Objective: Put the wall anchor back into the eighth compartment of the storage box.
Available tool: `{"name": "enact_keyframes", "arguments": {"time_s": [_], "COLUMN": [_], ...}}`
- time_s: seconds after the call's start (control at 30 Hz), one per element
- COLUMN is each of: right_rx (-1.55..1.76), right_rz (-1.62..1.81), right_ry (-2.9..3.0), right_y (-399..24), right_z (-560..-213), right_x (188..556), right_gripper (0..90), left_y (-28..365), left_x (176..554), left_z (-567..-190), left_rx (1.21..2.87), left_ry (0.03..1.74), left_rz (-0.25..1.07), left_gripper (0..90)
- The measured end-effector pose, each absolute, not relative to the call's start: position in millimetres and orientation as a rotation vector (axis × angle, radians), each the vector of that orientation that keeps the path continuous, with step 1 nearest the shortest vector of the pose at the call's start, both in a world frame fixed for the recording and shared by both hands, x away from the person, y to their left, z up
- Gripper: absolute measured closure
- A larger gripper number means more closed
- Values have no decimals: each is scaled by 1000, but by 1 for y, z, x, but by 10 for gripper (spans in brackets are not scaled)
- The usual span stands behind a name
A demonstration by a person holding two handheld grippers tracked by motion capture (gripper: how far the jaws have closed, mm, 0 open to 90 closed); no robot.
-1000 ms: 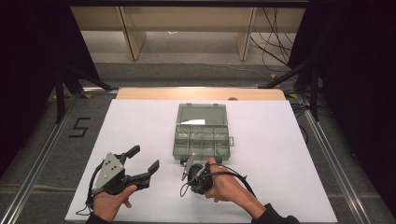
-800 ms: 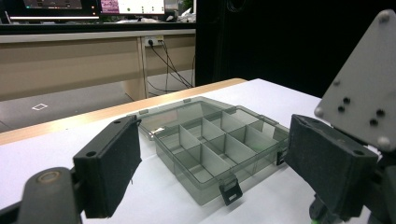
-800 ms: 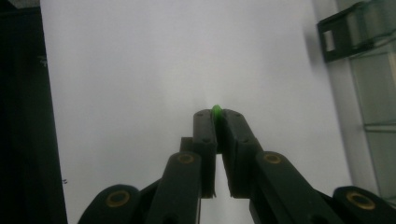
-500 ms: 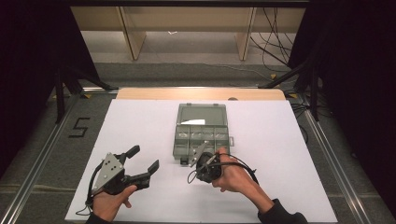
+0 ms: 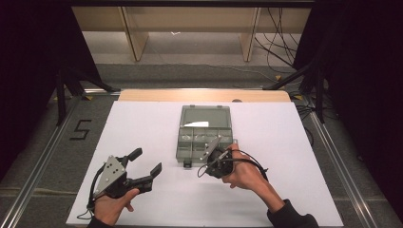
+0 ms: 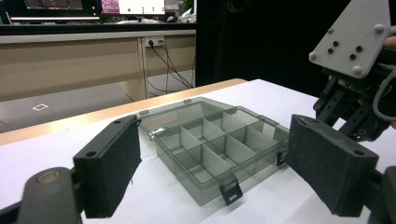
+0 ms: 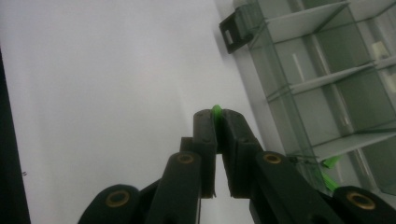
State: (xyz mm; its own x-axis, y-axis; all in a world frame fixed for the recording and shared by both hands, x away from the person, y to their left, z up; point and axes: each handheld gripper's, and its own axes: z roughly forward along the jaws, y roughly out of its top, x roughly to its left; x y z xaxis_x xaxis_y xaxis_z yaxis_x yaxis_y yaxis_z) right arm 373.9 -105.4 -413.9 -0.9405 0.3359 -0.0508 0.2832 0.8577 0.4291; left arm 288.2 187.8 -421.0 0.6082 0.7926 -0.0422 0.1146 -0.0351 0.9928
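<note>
Right tongs [image 7: 217,116] are clamped on a small green piece [image 7: 216,110], hovering at the near edge of the open compartment box [image 5: 204,137] mid-surface [image 5: 142,123]. Left tongs [image 6: 210,172] sit wide open, holding nothing, off to the box's left.

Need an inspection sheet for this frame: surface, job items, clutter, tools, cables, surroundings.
Surface: white table top, wooden strip at its far edge.
Job's things: clear compartment box, lid open and lying flat beyond it, latches at the near edge; thin green piece pinched at the right tool's tips; more green bits by the box wall in the right gripper view.
Clutter: nothing seen.
Grippers: left tool open, nothing between the jaws, resting near-left; right tool shut on the green piece, at the box's near edge.
Cables: one trails from each tool; loose cables on the floor far right.
Surroundings: wooden furniture legs, floor mark "5", dark curtains.
</note>
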Motion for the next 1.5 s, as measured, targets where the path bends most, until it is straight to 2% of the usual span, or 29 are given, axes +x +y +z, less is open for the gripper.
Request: {"name": "enact_keyframes", "arguments": {"time_s": [0.87, 1.5], "right_rx": [632, 695], "right_rz": [650, 646], "right_ry": [2767, 2700], "right_y": [-148, -159], "right_z": [-401, -407], "right_x": [401, 415], "right_gripper": [846, 846], "left_y": [188, 187], "left_x": [289, 287], "left_z": [-421, -421], "left_rx": [1527, 1541], "left_ry": [785, 803], "left_rz": [646, 645], "left_gripper": [173, 173]}}
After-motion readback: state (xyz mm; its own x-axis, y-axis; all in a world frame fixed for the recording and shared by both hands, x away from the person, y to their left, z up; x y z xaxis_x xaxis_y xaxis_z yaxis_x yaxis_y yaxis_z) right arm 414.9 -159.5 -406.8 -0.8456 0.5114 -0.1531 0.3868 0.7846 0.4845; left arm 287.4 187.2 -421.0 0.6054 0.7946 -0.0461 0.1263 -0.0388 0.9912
